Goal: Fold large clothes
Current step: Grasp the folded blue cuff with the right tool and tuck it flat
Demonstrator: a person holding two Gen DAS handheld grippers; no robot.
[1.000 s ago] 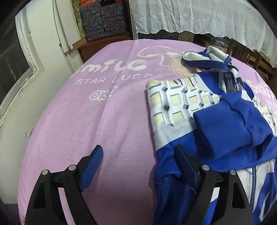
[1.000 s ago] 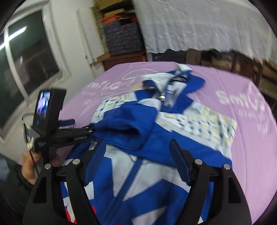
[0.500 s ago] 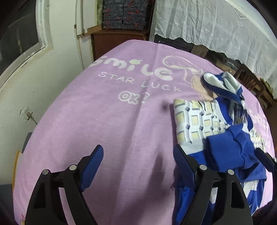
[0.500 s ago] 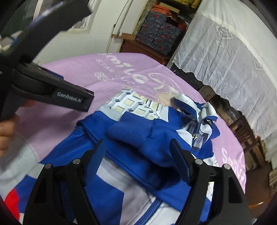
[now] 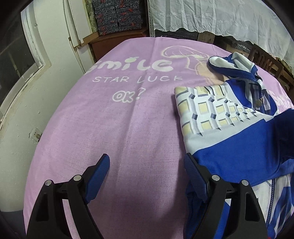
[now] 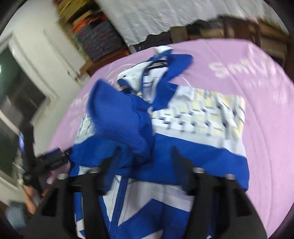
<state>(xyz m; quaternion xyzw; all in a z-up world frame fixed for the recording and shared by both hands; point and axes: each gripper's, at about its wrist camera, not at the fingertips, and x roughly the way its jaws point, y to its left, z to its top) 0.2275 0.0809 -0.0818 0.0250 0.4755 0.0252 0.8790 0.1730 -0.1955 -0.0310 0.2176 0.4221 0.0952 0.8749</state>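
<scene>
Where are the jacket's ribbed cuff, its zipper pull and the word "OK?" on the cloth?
ribbed cuff [image 6: 121, 126], right wrist view, on the blue ribbing.
zipper pull [image 5: 259, 103], left wrist view, on the round metal tab.
"OK?" print [image 5: 126, 97], left wrist view, on the white letters.

zip-up fabric jacket: royal blue with white panels, shoulders in a cream and grey-blue cube print | ribbed knit cuff: plain royal blue | cotton table cover: lilac pink, white "Smile / STAR LUCK / OK?" lettering plus a pale cartoon drawing | plastic gripper fingers: black arms, blue pads | lace curtain: white
</scene>
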